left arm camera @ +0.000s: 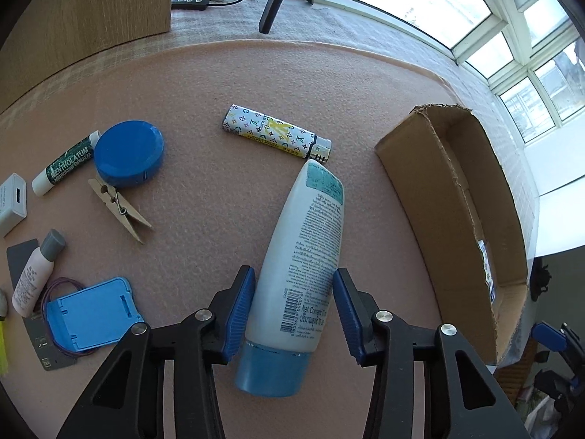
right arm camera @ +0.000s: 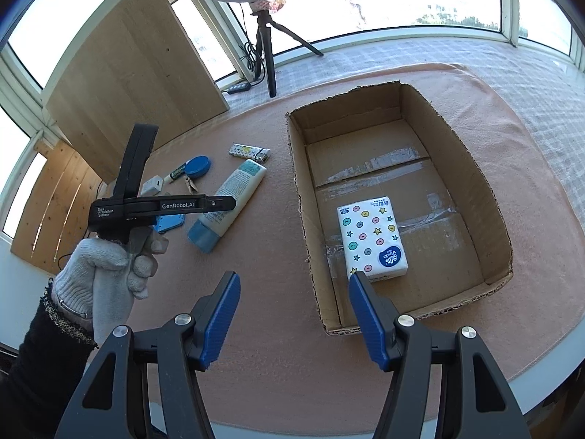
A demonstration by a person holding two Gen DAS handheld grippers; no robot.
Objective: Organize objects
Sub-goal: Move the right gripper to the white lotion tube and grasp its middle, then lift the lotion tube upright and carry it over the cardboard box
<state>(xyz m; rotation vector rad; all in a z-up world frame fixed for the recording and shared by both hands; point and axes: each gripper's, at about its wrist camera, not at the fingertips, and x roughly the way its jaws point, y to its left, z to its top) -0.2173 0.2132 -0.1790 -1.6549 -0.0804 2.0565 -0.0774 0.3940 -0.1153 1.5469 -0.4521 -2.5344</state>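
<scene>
A white tube with a blue cap (left arm camera: 303,241) lies on the pink mat, cap toward me. My left gripper (left arm camera: 292,270) reaches down over its lower half, and both blue pads touch its sides just above the cap. From the right wrist view the same tube (right arm camera: 237,190) lies left of an open cardboard box (right arm camera: 303,197) that holds a tissue pack (right arm camera: 371,237). My right gripper (right arm camera: 295,274) hovers open above the mat near the box's front left corner, with nothing between its fingers. A gloved hand (right arm camera: 106,267) holds the left gripper.
A patterned lighter (left arm camera: 274,133) lies just beyond the tube's far end. To the left lie a round blue tin (left arm camera: 128,153), a lip balm (left arm camera: 65,162), a clothespin (left arm camera: 120,210), a white charger (left arm camera: 11,203), a small bottle (left arm camera: 36,270) and a blue card holder (left arm camera: 93,314). The box (left arm camera: 438,197) stands to the right.
</scene>
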